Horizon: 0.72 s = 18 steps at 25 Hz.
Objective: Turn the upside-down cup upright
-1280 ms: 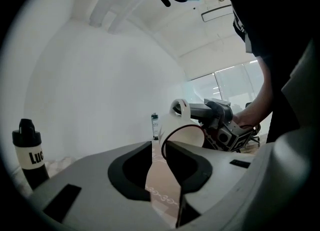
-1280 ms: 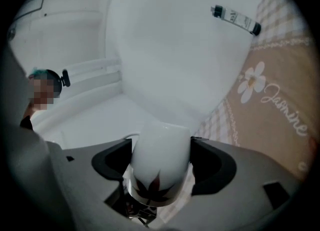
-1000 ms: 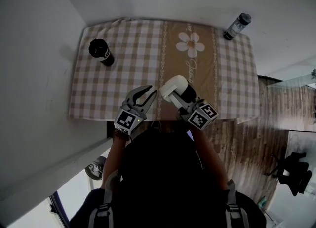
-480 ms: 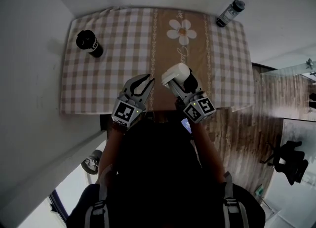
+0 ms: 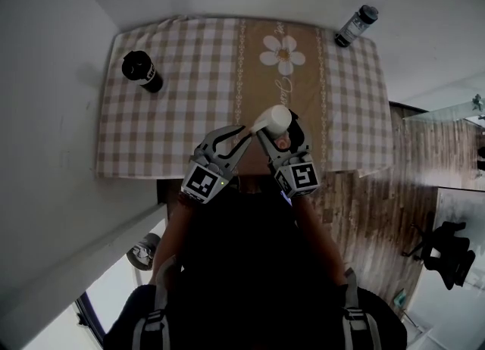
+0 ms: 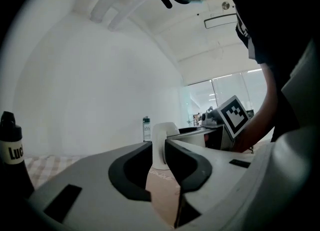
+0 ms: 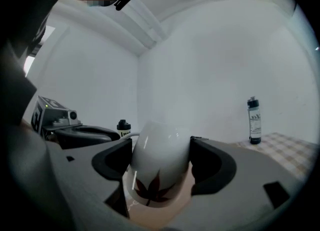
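My right gripper (image 5: 277, 126) (image 7: 160, 156) is shut on a white cup (image 5: 273, 118) (image 7: 159, 147) with a dark leaf print. It holds the cup above the table's near edge. The cup is tilted, its closed base pointing up and away and its rim toward the gripper. My left gripper (image 5: 244, 133) (image 6: 159, 149) has come in from the left and its tips are at the cup's handle side. Its jaws stand a narrow gap apart. A white part of the cup (image 6: 159, 140) shows in that gap. I cannot see the pads pressing on it.
A checked tablecloth (image 5: 189, 114) with a daisy (image 5: 283, 51) covers the small table. A black bottle (image 5: 141, 71) (image 6: 10, 150) stands at the far left and a clear dark-capped bottle (image 5: 355, 25) (image 7: 254, 120) at the far right corner. There is a white wall on the left and a wooden floor (image 5: 364, 189) on the right.
The right gripper rolled, turning the cup, and drew it slightly nearer. The left gripper moved right toward the cup, so its tips now meet it. Its jaw gap looks unchanged.
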{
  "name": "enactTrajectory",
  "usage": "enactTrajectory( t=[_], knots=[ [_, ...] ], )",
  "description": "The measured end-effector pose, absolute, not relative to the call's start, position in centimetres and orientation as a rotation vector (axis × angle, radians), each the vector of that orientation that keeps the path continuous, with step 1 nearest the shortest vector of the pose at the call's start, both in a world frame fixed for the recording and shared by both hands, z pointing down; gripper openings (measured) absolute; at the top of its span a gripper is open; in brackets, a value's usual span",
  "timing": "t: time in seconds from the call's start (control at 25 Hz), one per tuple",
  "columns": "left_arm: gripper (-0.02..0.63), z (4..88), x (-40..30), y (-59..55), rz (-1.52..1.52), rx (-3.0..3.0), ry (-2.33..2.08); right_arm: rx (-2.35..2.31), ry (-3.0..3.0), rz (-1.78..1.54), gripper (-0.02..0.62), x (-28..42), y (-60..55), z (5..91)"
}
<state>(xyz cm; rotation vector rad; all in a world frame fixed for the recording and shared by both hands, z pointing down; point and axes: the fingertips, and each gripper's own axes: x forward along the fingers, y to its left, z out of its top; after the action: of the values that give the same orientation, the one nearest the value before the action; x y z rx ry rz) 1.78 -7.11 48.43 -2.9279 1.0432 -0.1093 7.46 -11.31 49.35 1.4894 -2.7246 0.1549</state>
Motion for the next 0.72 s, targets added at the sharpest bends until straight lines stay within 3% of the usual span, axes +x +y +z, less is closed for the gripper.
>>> enactTrajectory(
  t=[0.36,0.48,0.72],
  knots=[
    [0.086,49.4,1.5,-6.7,-0.133,-2.948,0.988,1.473,-2.691,0.123,0.371,7.2,-10.9,50.1],
    [0.153,49.5,1.8,-6.4,-0.16,-2.985,0.936,1.468,-2.699,0.115,0.371,7.1,-10.8,50.3],
    [0.153,50.2,2.2,-6.5,-0.202,-2.983,0.929,1.446,-2.706,0.091,0.371,6.5,-10.6,49.8]
  ],
)
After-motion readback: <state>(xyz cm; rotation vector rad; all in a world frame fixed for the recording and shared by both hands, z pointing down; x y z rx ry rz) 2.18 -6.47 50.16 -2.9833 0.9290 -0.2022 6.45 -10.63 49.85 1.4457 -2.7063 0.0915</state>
